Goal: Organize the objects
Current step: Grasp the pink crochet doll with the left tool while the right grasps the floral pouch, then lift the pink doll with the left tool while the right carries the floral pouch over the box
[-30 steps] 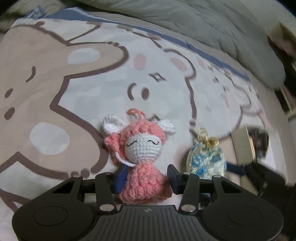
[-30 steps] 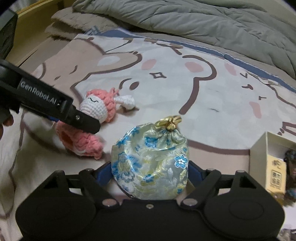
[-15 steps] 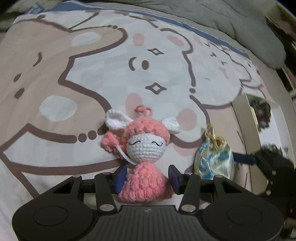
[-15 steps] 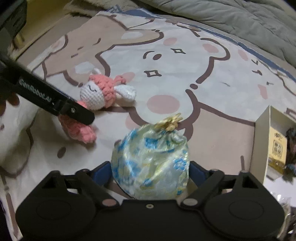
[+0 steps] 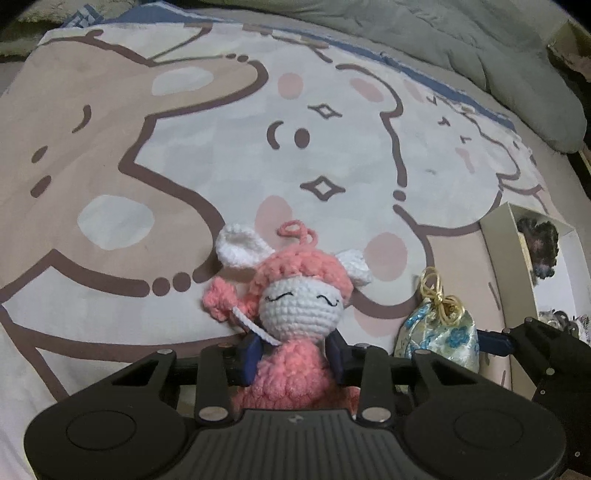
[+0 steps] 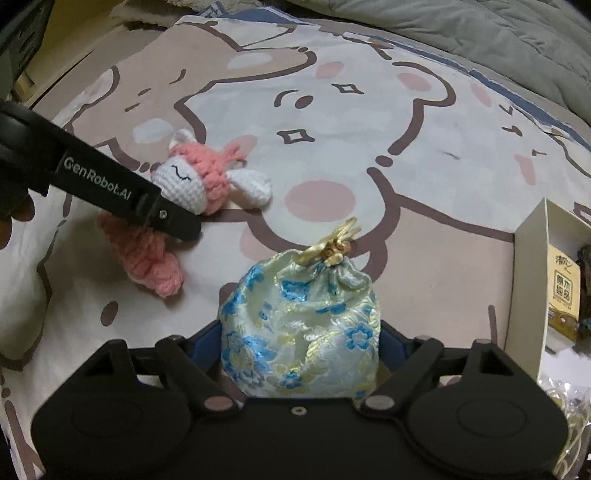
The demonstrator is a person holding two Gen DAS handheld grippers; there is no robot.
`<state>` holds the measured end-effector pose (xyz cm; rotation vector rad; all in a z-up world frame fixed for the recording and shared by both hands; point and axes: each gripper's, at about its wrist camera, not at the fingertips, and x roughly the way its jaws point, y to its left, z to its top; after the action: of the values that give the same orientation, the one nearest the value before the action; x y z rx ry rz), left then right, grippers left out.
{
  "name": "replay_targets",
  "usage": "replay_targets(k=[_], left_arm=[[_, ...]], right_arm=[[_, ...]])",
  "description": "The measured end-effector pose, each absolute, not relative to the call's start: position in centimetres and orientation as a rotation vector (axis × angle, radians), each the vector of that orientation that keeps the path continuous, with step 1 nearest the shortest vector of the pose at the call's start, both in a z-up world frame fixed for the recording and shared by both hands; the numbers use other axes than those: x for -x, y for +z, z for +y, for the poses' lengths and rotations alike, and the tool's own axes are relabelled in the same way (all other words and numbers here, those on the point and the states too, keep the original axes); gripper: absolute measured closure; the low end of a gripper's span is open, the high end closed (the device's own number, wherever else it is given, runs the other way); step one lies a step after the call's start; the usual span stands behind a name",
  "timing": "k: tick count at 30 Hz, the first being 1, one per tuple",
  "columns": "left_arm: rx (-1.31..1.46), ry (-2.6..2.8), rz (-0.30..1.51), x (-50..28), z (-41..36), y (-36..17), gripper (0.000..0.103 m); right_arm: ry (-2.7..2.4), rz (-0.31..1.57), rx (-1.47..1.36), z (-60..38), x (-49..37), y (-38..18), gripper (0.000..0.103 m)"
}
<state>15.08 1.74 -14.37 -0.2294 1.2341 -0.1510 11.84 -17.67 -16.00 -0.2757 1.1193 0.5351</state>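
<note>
My left gripper [image 5: 293, 356] pinches the crochet doll [image 5: 291, 325] by its nubbly pink skirt, blue pads pressed into the yarn on both sides. Its round white head, stitched shut-eyed face, two white ears and a pink loop on top stand clear above the fingers. My right gripper [image 6: 300, 341] clamps the brocade pouch [image 6: 301, 325] — glossy pale satin with blue flowers, plump and rounded, gathered at the neck by a gold cord. Both things are over the bedsheet [image 5: 184, 166] printed with big brown-outlined cartoon bears, a rumpled grey quilt [image 6: 480, 33] beyond.

Only the right view shows the doll's pink hem sticking out below my left finger, and a yellow printed packet [image 6: 563, 288] in the white cardboard box [image 6: 528, 280]. The left view shows something dark and fuzzy deeper in that box [image 5: 496, 240] — too blurred to name. The box is cut off at the frame edge in both.
</note>
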Motion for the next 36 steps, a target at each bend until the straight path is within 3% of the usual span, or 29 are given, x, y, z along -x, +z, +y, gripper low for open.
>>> replay_targets(k=[25,36], left_arm=[[0.233,-0.17,0.928,-10.6,1.7,-4.2,0.066],[0.228,-0.233,0.877,-10.0,-0.2,-2.2,0.066]], right_arm=[[0.392,0.835,0.093,-22.3,-10.2,-5.5,0.018],[0.341,0.763,0.054,-24.6,-8.9,-2.5,0.018]])
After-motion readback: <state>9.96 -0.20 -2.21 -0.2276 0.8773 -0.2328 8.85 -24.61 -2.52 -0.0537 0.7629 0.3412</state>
